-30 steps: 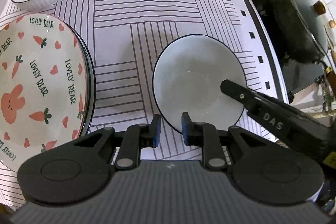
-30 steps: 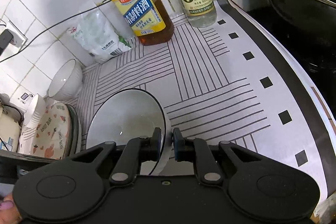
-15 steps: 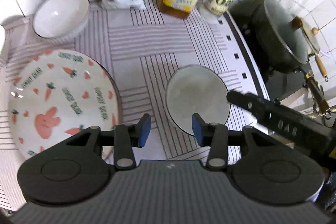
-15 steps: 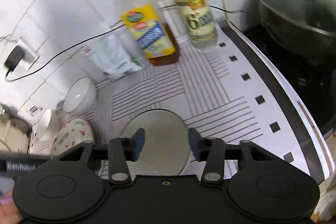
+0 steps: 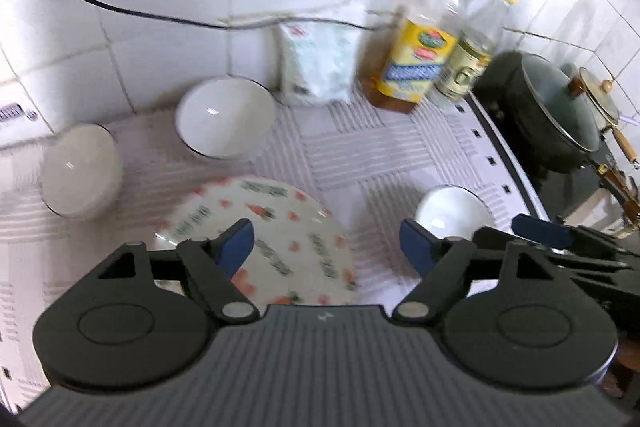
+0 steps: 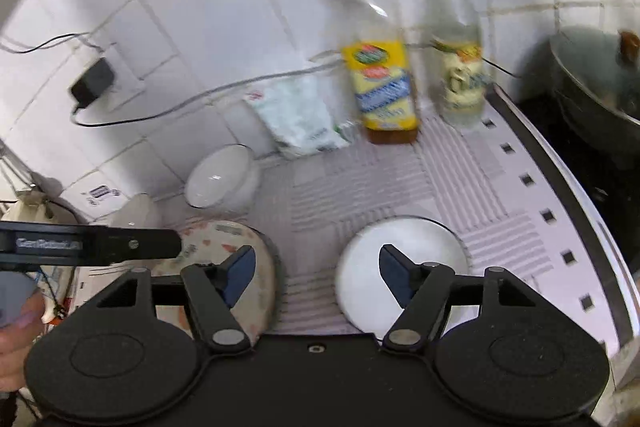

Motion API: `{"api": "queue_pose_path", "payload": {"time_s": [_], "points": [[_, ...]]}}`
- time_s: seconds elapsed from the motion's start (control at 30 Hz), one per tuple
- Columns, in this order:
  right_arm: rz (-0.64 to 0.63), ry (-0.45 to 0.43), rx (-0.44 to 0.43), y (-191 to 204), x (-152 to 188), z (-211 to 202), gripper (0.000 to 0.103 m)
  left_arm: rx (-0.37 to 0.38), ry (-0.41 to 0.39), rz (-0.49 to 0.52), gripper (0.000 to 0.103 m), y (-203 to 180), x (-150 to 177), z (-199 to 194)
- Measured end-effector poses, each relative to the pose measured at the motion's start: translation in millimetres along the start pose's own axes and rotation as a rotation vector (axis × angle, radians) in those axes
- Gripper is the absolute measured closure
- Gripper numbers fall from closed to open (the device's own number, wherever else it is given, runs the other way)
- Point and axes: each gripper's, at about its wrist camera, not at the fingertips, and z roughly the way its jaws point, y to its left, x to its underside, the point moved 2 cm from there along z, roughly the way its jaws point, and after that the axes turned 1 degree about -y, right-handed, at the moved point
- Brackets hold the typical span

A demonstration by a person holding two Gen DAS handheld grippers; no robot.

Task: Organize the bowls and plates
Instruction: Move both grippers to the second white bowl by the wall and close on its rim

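A white plate with a dark rim (image 6: 404,251) lies flat on the striped mat, also in the left wrist view (image 5: 454,213). A stack of plates topped by a carrot-and-bunny plate (image 5: 280,239) lies to its left, also in the right wrist view (image 6: 224,239). Two white bowls stand behind: one near the wall (image 5: 224,119), one at far left (image 5: 80,175). My left gripper (image 5: 326,247) is open and empty, high above the stack. My right gripper (image 6: 316,267) is open and empty, above the gap between stack and plate.
Two bottles (image 5: 416,67) (image 5: 476,55) and a white bag (image 5: 316,63) stand against the tiled wall. A dark lidded wok (image 5: 556,111) sits on the stove at right. A charger and cable (image 6: 90,83) hang on the wall.
Both grippers opened wide, let go of the dark-rimmed plate, and rose up and back from the counter. The plate now lies flat on the mat.
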Motion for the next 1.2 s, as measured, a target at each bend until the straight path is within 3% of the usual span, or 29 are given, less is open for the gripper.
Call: {"api": "queue_pose_path", "payload": {"time_s": [0.1, 0.2, 0.27, 0.43, 0.67, 0.87, 0.93, 1.07, 1.13, 1.2], "points": [[-0.015, -0.007, -0.078, 21.8, -1.6, 10.8, 0.029, -0.019, -0.024, 0.003, 0.02, 24.7, -3.4, 2.5], [-0.047, -0.003, -0.137, 45.0, -7.2, 33.5, 0.029, -0.142, -0.075, 0.067, 0.02, 41.2, -5.6, 5.6], [-0.066, -0.022, -0.141, 58.7, -12.8, 49.4, 0.029, -0.173, -0.096, 0.108, 0.02, 52.9, -8.1, 8.3], [0.006, -0.063, -0.123, 70.3, -26.2, 94.3, 0.03, -0.144, -0.094, 0.085, 0.02, 92.0, -17.0, 23.5], [0.164, -0.018, -0.101, 58.6, -33.4, 156.4, 0.034, -0.085, -0.121, -0.028, 0.02, 139.1, -28.6, 61.5], [0.219, 0.02, -0.062, 54.0, -37.8, 198.9, 0.048, -0.035, -0.091, -0.09, 0.023, 153.7, -37.5, 98.2], [0.218, 0.058, -0.045, 55.1, -40.4, 211.0, 0.062, -0.057, -0.072, -0.072, 0.031, 152.4, -41.7, 110.1], [0.239, 0.084, -0.032, 55.6, -46.1, 229.8, 0.069, -0.04, -0.053, -0.067, 0.035, 148.3, -49.7, 128.7], [0.262, 0.108, -0.014, 53.3, -47.0, 239.4, 0.086, -0.033, -0.033, -0.074, 0.043, 147.6, -52.5, 138.2], [0.304, 0.151, 0.004, 49.0, -46.8, 249.4, 0.089, -0.048, 0.0, -0.079, 0.046, 148.1, -54.5, 146.3]]}}
